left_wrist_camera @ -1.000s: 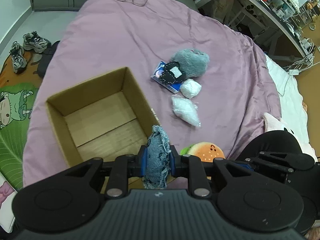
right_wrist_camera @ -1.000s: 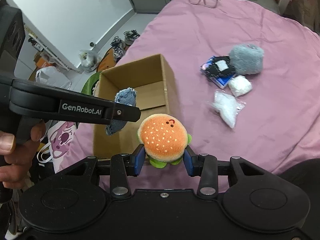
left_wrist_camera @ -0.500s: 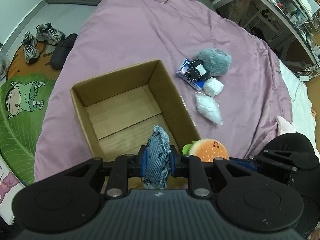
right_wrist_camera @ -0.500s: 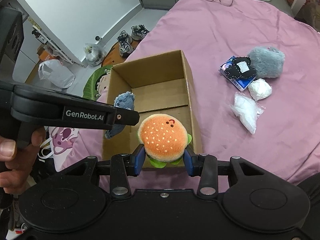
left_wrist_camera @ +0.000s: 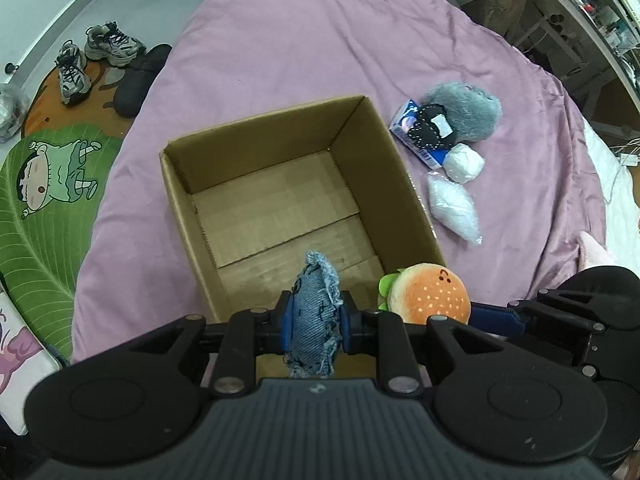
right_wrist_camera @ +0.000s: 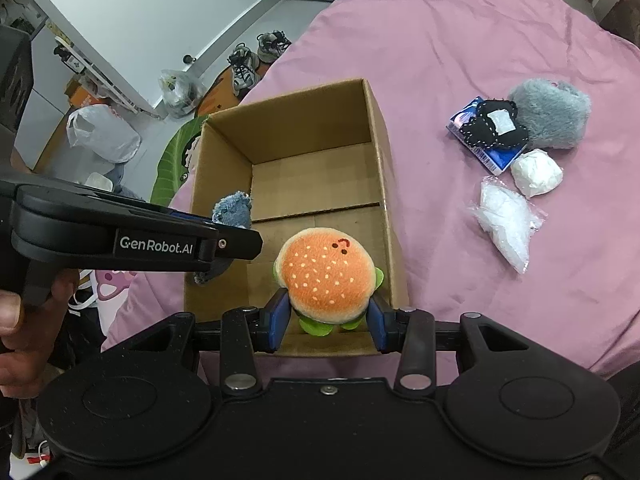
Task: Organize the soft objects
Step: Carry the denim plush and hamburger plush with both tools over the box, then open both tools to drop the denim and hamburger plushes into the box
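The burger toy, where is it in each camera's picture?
Left wrist view: the burger toy is low and right of middle, beside the denim piece, at the cardboard box's near right corner.
Right wrist view: the burger toy is at the bottom middle, pinched between the right gripper fingers, over the box.
Shared landmark: the open cardboard box on the purple bedspread.

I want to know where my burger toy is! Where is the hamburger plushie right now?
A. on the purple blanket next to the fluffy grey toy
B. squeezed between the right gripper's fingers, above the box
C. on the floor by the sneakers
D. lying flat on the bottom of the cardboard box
B: the hamburger plushie sits clamped in the right gripper, over the empty cardboard box, not resting on anything.
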